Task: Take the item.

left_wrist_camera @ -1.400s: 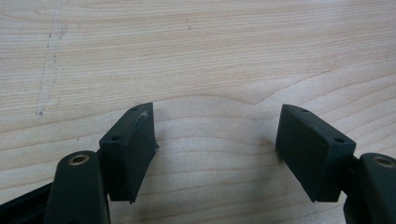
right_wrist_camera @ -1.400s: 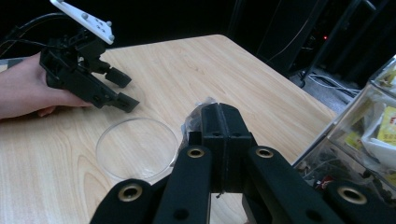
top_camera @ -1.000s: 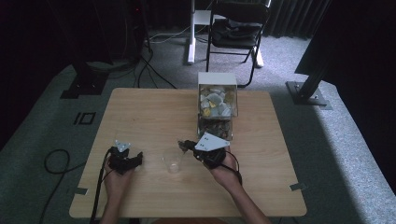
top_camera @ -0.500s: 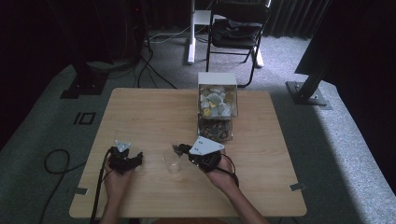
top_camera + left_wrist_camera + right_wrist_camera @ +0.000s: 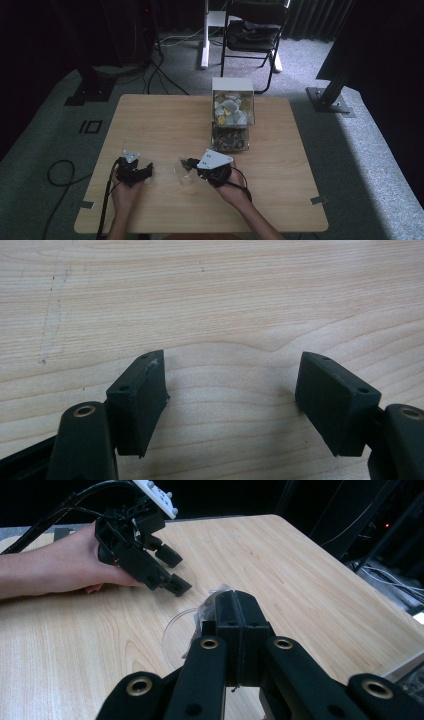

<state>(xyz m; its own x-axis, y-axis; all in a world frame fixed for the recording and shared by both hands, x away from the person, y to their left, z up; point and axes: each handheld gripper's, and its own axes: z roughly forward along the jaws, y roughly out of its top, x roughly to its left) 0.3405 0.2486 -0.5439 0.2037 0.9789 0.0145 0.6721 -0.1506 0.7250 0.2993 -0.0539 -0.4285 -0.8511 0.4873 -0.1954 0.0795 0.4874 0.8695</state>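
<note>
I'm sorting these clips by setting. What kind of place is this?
Likely a lab or studio set up for recording: a bare wooden table on grey carpet, dark curtains behind, loose floor cables and a folding chair.

A small clear plastic cup (image 5: 176,636) is standing on the tabletop (image 5: 165,120), near the front edge. It is see-through and looking open at the top. A small crinkly packet (image 5: 209,611) is sitting over its rim, and the right gripper (image 5: 235,611) is pinching it tight.
</note>
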